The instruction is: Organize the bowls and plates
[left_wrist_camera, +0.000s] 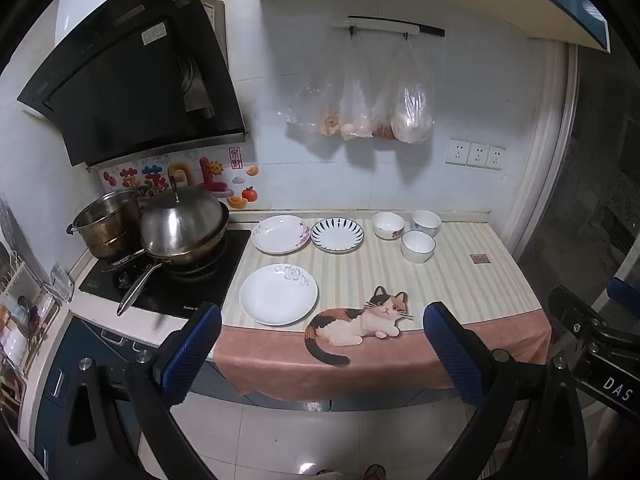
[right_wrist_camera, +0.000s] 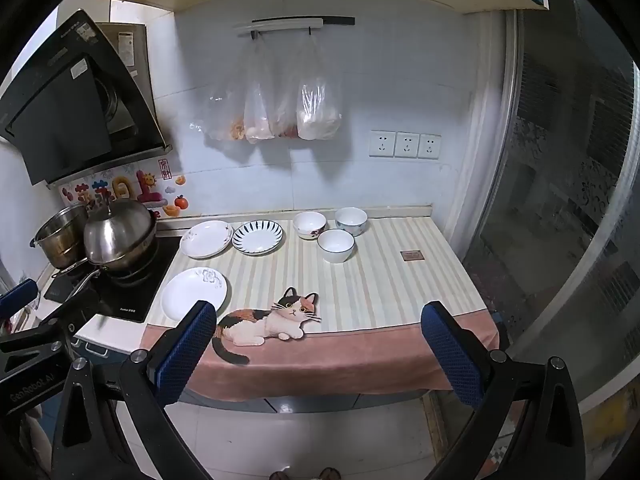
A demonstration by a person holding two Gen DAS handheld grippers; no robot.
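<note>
Three plates, all flat: white plate [left_wrist_camera: 278, 294] near front edge, floral plate [left_wrist_camera: 281, 234] and striped plate [left_wrist_camera: 337, 235] side by side behind. Three white bowls [left_wrist_camera: 418, 245] upright, clustered right.

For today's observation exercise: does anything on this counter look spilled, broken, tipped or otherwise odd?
Nothing stands out. Three plates and three bowls sit upright and apart on the striped cloth, none visibly chipped or spilled.

Right tool [right_wrist_camera: 320, 344] open, empty; 3 plates [right_wrist_camera: 194, 294], 3 bowls [right_wrist_camera: 336, 245] on counter cloth [right_wrist_camera: 380, 288].
</note>
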